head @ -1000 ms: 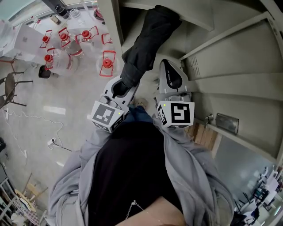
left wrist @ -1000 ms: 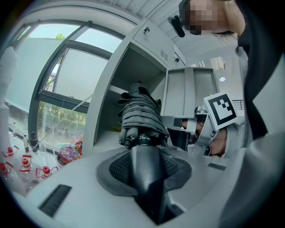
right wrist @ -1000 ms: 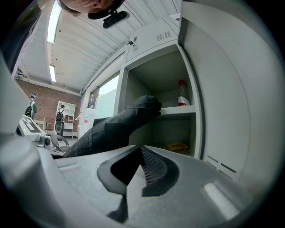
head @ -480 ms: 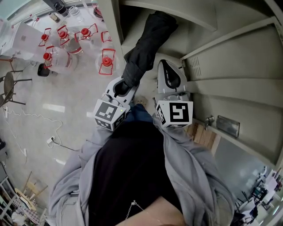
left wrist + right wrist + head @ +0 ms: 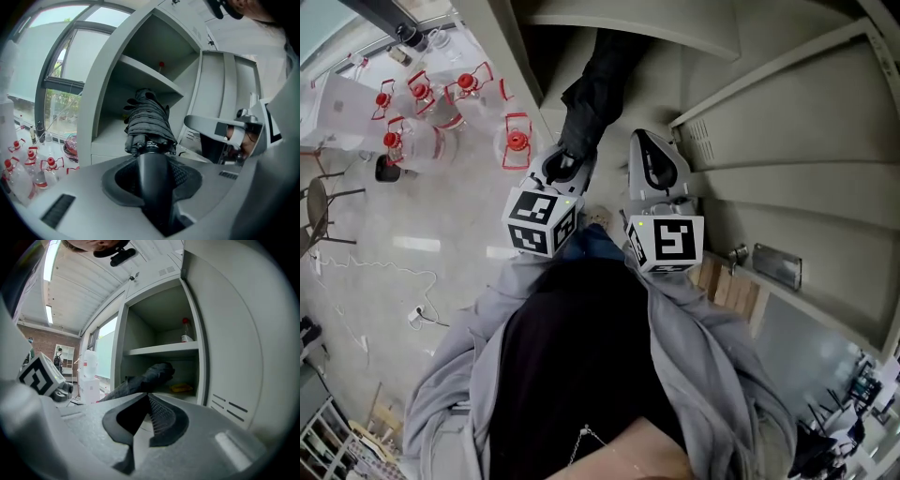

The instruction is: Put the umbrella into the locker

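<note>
A folded black umbrella slants from the floor side up into the open grey locker. My left gripper is shut on its thick black handle. In the left gripper view the pleated canopy reaches into the compartment under the shelf. My right gripper hangs just right of the left one, jaws together with nothing in them, in front of the locker. In the right gripper view the umbrella lies slanted across the lower compartment, beyond the right gripper.
Several clear water jugs with red caps stand on the floor to the left. The locker door stands open at the right. A small bottle sits on the upper shelf, and something yellow lies in the lower compartment. A chair is far left.
My left gripper has pushed forward toward the locker, and the umbrella has gone deeper into the compartment. The right gripper has kept its place.
</note>
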